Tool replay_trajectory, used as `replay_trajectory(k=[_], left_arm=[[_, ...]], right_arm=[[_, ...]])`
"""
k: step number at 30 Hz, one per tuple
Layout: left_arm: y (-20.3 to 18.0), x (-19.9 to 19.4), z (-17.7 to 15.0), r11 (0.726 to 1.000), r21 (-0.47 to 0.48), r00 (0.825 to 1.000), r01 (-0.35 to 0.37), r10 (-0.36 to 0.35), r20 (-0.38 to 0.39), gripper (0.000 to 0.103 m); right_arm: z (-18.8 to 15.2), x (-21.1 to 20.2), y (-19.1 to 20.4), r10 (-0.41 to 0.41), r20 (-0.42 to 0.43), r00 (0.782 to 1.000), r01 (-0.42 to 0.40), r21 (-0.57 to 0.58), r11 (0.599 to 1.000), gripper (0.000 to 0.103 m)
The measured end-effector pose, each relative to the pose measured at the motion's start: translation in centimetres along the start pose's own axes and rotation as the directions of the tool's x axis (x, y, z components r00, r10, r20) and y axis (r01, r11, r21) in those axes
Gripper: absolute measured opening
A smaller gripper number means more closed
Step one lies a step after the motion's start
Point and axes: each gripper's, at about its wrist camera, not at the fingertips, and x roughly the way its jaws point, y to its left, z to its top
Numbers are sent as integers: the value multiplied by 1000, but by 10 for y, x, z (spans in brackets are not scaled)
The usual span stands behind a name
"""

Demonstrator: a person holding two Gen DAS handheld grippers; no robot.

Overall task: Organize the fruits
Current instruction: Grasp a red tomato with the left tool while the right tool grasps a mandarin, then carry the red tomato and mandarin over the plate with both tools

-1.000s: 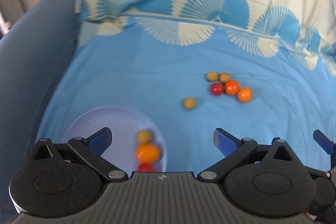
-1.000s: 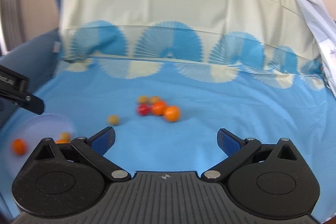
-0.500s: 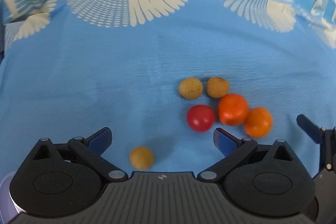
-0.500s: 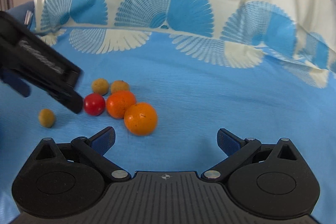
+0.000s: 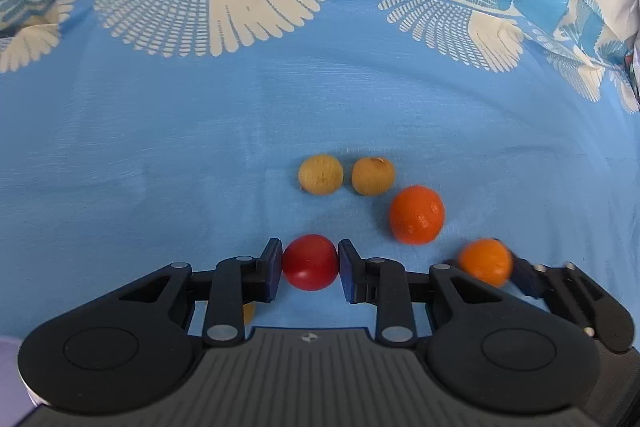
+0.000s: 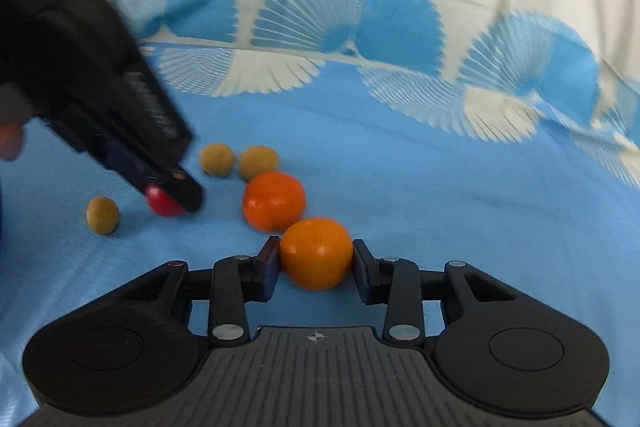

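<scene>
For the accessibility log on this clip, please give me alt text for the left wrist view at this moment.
The left gripper is closed on a red cherry tomato on a blue patterned sheet. To its right, the right gripper clamps a small orange; another orange and two tan longan-like fruits lie just beyond.

Both cameras sit low behind their own fingers, close to the blue bedsheet (image 5: pixel 160 147), facing the patterned pillow. Both views share the fruit cluster, including the red fruit (image 5: pixel 309 261) and the darker orange (image 6: pixel 274 201).
</scene>
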Motion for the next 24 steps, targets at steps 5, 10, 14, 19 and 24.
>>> replay_trajectory(k=[5, 10, 14, 19, 24], left_arm=[[-2, -45, -26, 1000, -17, 1000, 6, -5, 28, 33], [-2, -104, -60, 999, -27, 998, -30, 31, 57, 33], [1, -156, -95, 997, -33, 994, -69, 71, 84, 33], [9, -211, -135, 996, -33, 989, -88, 92, 118, 33], [16, -259, -176, 995, -28, 979, -100, 103, 174, 33]], right_arm=[[-6, -44, -14, -81, 7, 997, 80, 73, 994, 39], [-4, -99, -13, -98, 52, 994, 93, 104, 990, 39], [-6, -150, 1, -63, 84, 994, 53, 113, 992, 39], [-10, -210, 30, 6, 102, 995, -18, 114, 993, 39], [-18, -258, 64, 73, 110, 991, -83, 89, 993, 39]])
